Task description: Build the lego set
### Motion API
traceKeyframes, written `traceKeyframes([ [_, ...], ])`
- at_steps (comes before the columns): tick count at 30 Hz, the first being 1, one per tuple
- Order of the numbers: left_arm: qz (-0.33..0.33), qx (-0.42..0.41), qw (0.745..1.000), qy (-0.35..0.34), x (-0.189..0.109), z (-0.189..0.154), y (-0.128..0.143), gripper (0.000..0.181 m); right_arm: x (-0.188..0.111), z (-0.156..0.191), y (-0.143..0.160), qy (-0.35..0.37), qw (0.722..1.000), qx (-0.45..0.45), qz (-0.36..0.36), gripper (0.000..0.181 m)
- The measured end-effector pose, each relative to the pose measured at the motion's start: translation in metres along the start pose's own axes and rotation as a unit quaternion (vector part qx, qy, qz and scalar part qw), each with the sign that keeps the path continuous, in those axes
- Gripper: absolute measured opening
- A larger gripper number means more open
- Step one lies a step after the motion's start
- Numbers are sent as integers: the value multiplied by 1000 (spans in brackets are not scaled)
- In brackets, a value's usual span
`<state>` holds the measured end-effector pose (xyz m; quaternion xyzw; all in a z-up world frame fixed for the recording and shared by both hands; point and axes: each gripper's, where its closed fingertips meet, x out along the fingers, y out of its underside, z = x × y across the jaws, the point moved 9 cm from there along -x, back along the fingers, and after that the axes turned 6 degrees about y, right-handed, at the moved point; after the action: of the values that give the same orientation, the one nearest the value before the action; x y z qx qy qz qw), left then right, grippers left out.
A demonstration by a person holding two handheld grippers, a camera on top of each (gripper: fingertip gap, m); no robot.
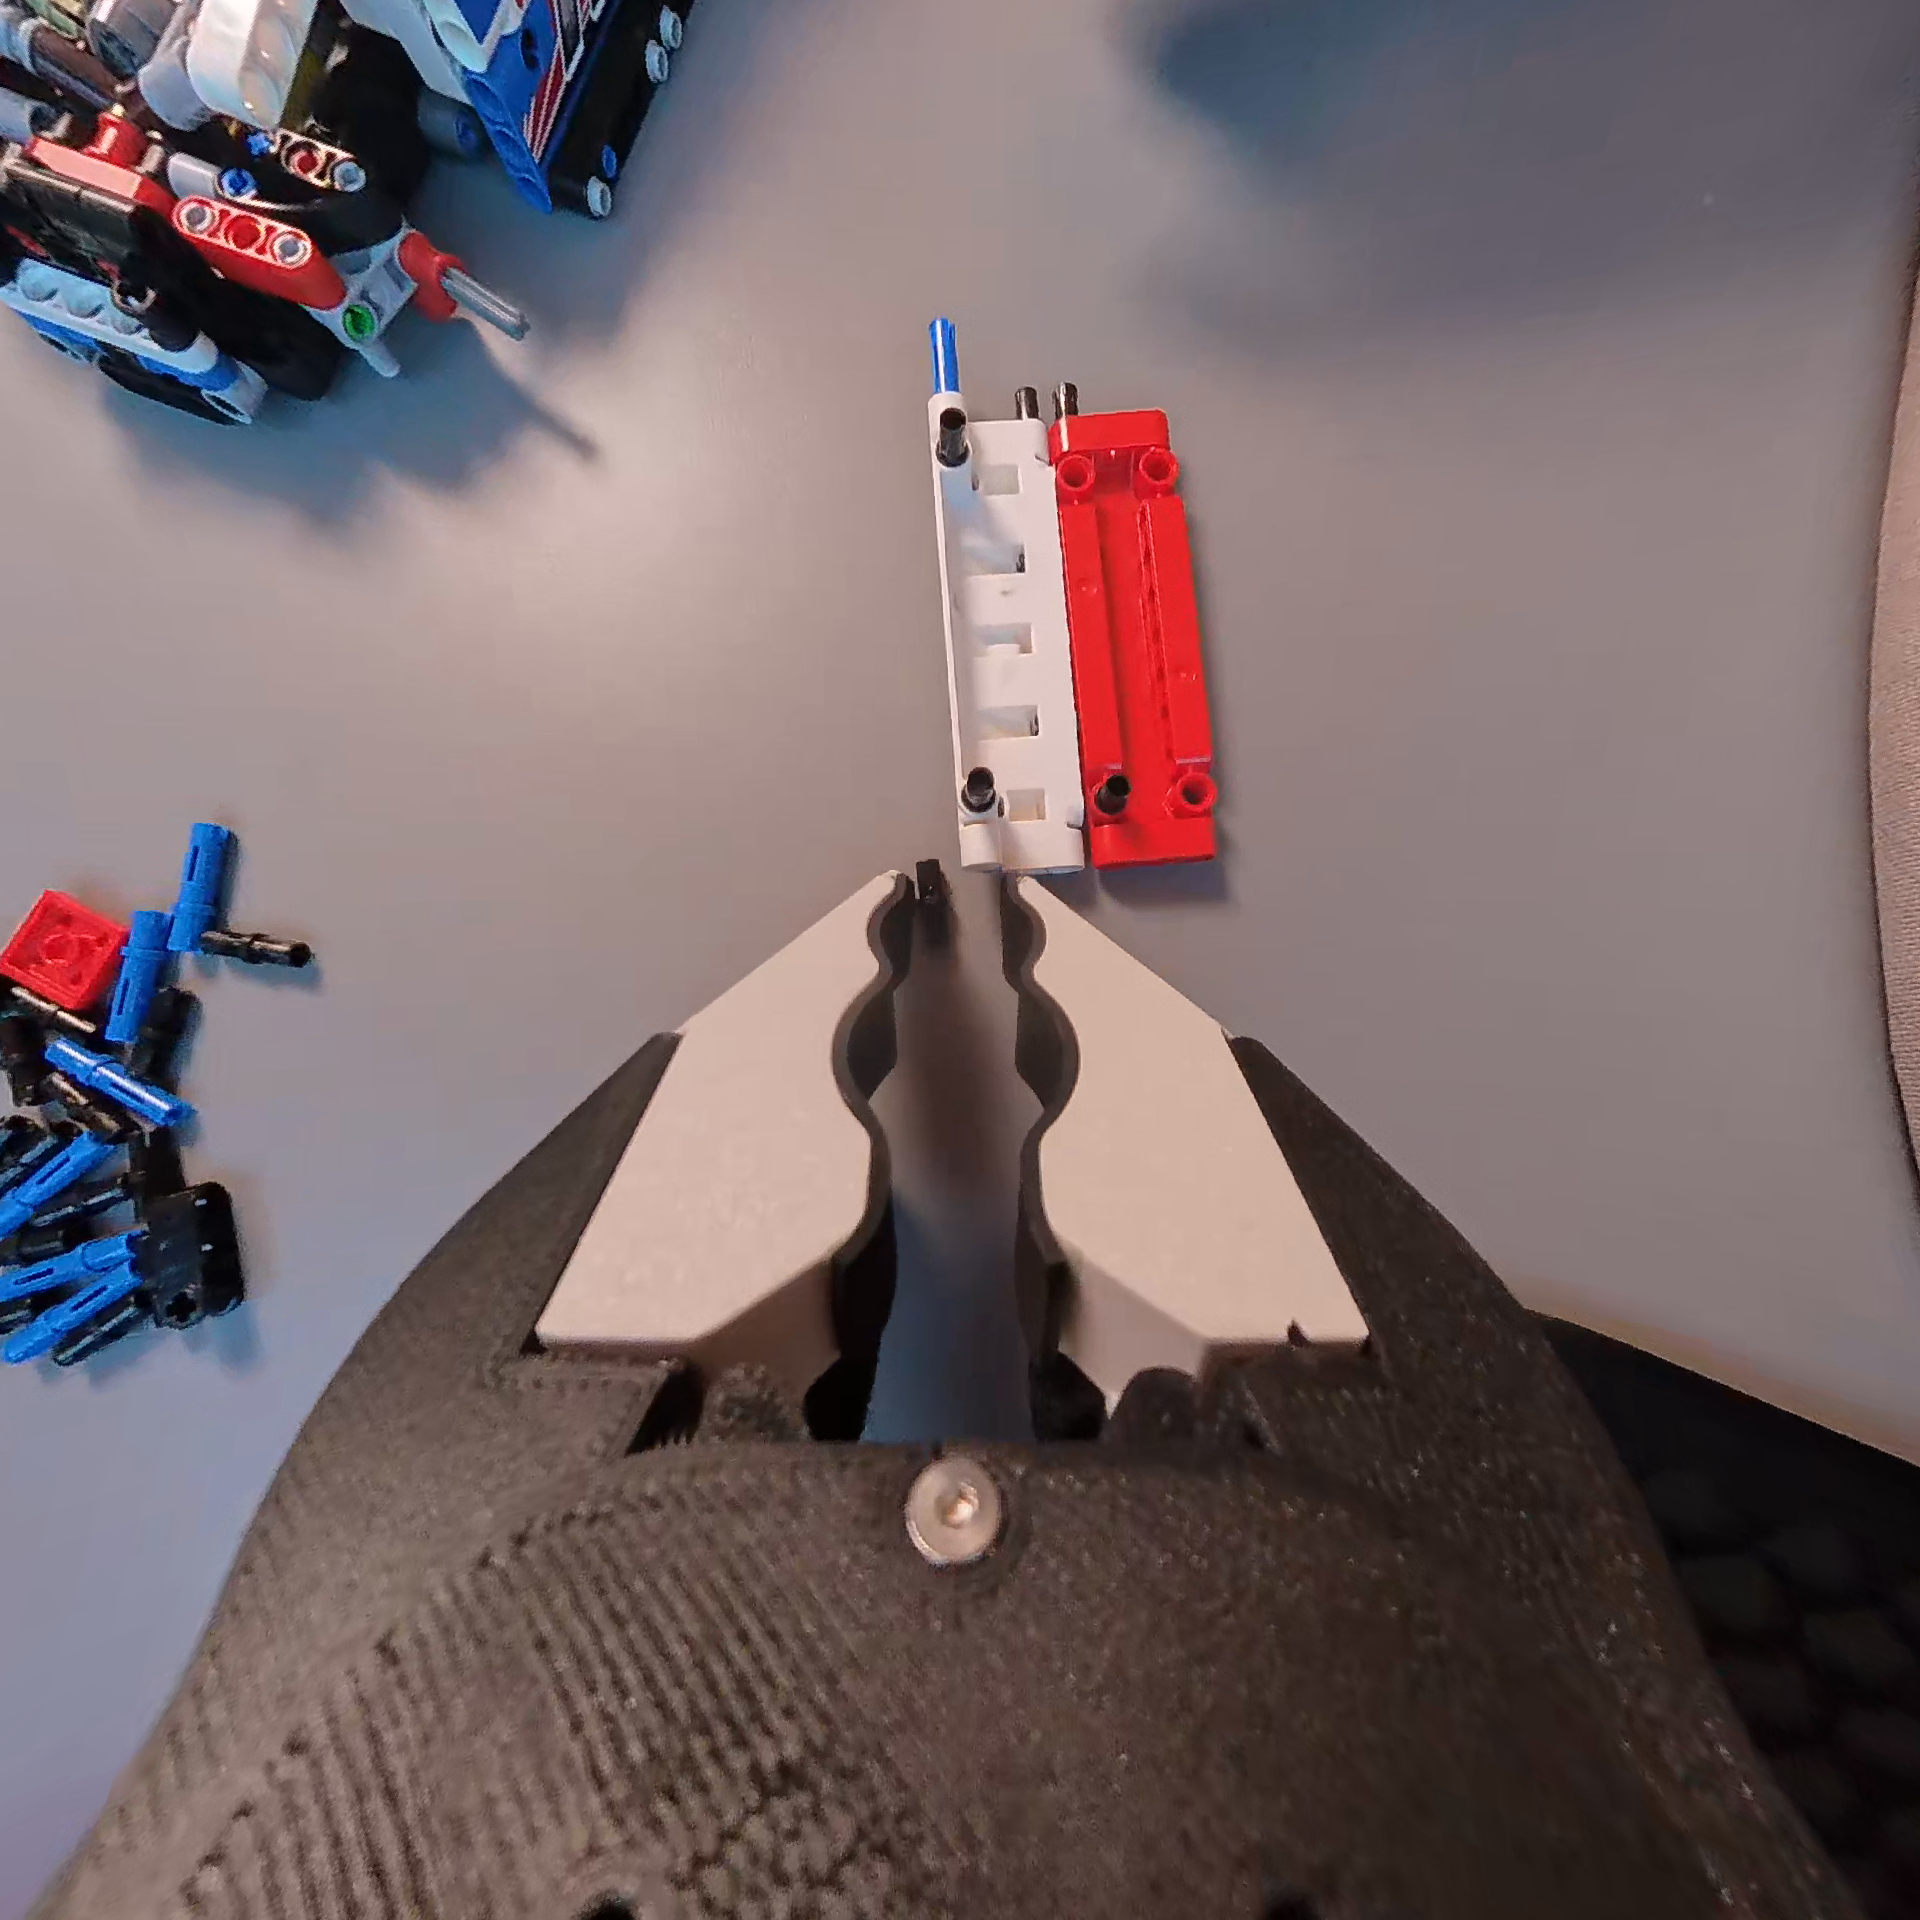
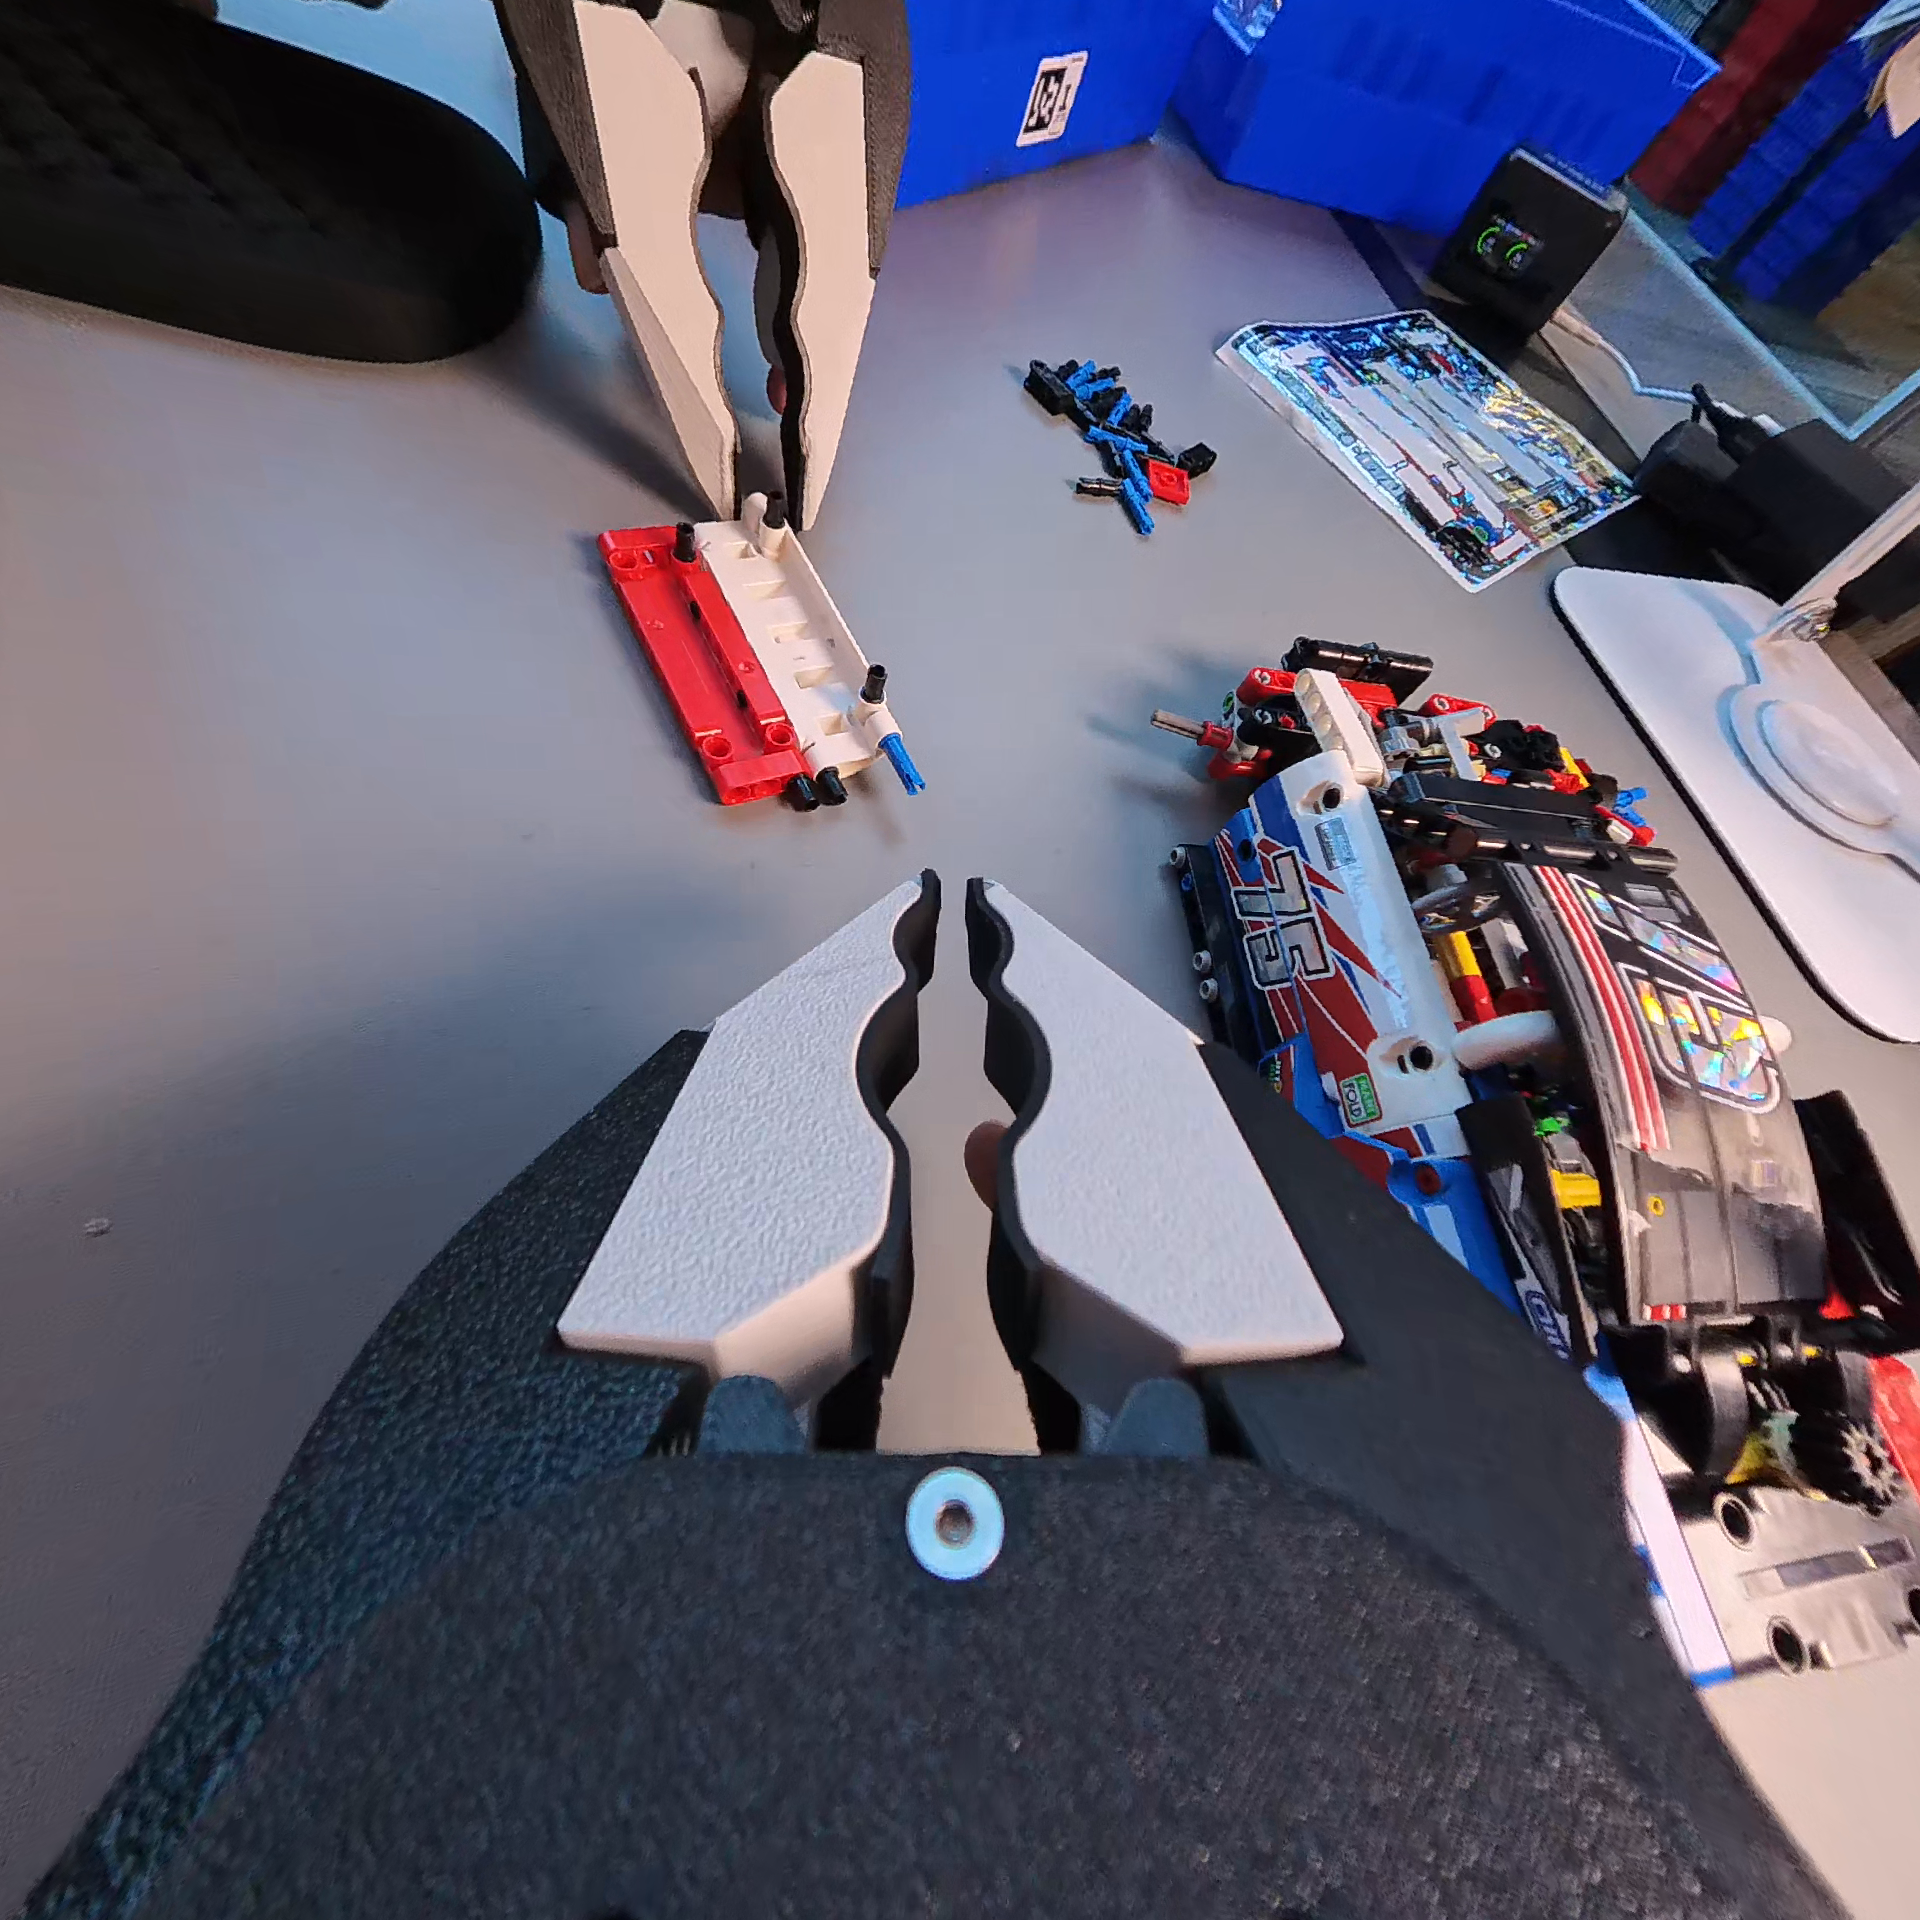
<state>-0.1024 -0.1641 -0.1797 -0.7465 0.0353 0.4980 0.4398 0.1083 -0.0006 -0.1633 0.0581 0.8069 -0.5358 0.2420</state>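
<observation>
Left wrist view: the left gripper hangs over the grey table, fingers a narrow gap apart, with a black pin lying against its left fingertip; whether the pin is gripped cannot be told here. Just beyond the tips lies the panel pair, a white panel and a red panel joined side by side and laid hollow side up, probably so the pin holes face the tool. Black pins stand in the panels' corner holes and a blue pin projects from the far end. At near left is the pin pile, loose blue and black pins with a red plate, kept within reach; at far left is the car, partly built. Right wrist view: the right gripper hovers empty, its fingers almost together, between the panels and the car, likely waiting to steady the panels. The left gripper appears at far left, tips down at the white panel's far end beside the red panel. The pin pile and a sticker sheet lie farther right. Blue bins stand at the far edge; their contents are hidden.
</observation>
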Motion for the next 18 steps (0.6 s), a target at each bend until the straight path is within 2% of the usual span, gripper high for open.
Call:
traceKeyframes([
  [2, -6, -2, 1000, -2, -2, 1, 3, 13, -1, 1, 0, 0, 1000, 2, -2, 2],
  [3, -12, -4, 1000, 0, -2, 1, 5, 4, -1, 2, -1, 0, 1000, 3, -4, 2],
  [4, -18, -6, 1000, -4, -3, 2, 7, 3, -1, 3, -1, -1, 1000, 7, -8, 2],
  [7, -14, 18, 998, -52, -9, 1, 8, 3, -1, 5, -8, -9, 999, 31, -38, 4],
  [8, -32, 29, 997, -66, -13, -2, 4, 3, -2, 6, -12, -18, 997, 43, -55, 6],
  [11, -119, 74, 987, -81, -30, -19, -25, 2, -3, 8, -28, -44, 989, 84, -114, 18],
  [13, -156, 109, 979, -79, -34, -34, -48, 3, -3, 13, -41, -55, 985, 75, -144, 29],
  [18, -206, 155, 966, -11, -28, -54, -87, 3, -4, 34, -62, -20, 981, -75, -179, 23],
])
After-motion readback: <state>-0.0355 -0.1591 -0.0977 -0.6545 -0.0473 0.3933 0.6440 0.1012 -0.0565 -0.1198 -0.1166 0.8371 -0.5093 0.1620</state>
